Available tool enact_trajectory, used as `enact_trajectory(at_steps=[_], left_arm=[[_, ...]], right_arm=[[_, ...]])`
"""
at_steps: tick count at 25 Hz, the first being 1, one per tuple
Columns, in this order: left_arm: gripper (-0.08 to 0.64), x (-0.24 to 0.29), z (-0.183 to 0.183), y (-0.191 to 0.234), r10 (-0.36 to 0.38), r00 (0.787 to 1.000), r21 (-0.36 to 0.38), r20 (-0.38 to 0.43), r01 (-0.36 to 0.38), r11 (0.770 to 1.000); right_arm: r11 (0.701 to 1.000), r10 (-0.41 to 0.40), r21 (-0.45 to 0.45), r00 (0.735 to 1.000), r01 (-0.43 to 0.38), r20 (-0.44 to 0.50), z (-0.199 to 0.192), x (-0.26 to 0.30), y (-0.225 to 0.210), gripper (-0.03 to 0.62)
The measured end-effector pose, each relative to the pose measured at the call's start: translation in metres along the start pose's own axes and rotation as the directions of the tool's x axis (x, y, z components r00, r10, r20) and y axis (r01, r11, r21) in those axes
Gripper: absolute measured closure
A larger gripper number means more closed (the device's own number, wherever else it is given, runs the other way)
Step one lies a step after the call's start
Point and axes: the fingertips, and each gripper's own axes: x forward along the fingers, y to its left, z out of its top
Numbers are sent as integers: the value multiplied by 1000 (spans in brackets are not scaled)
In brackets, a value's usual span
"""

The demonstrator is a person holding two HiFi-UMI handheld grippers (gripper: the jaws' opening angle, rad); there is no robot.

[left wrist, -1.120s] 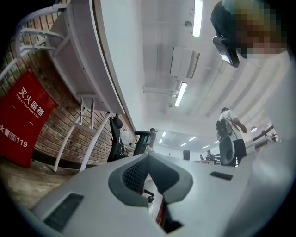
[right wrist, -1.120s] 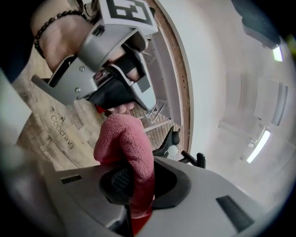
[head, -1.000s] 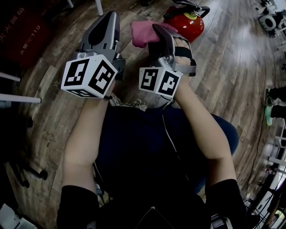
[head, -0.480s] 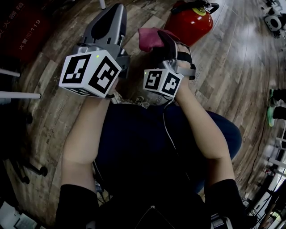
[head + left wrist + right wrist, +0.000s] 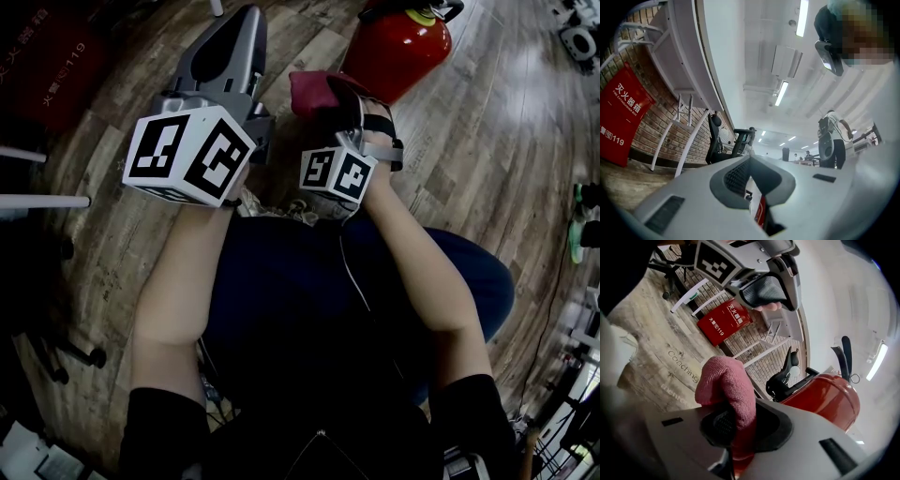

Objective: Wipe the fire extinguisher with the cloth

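Brick-walled workroom, plank floor, white strip lights overhead.

We see a floor of worn wooden planks in mixed brown and grey, glossy where the light falls, with pale lettering printed on it that reads "Coaching". A brick wall runs along one side, and a red sign with white characters and the number 119 stands against it. White metal legs of a frame slant out from the wall, with a black office chair just beside them. Overhead we find a white ceiling with long strip lights and a boxy ceiling unit. Farther off the room opens out under rows of small lights, where a person stands.
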Motion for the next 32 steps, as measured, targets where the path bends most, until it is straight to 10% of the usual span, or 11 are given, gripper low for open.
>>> enact_trajectory(at_steps=[32], left_arm=[[548, 13, -31, -13, -29, 995, 44, -95, 33, 998]], right_arm=[[945, 313, 143, 940, -293, -138, -90, 32, 141, 531]])
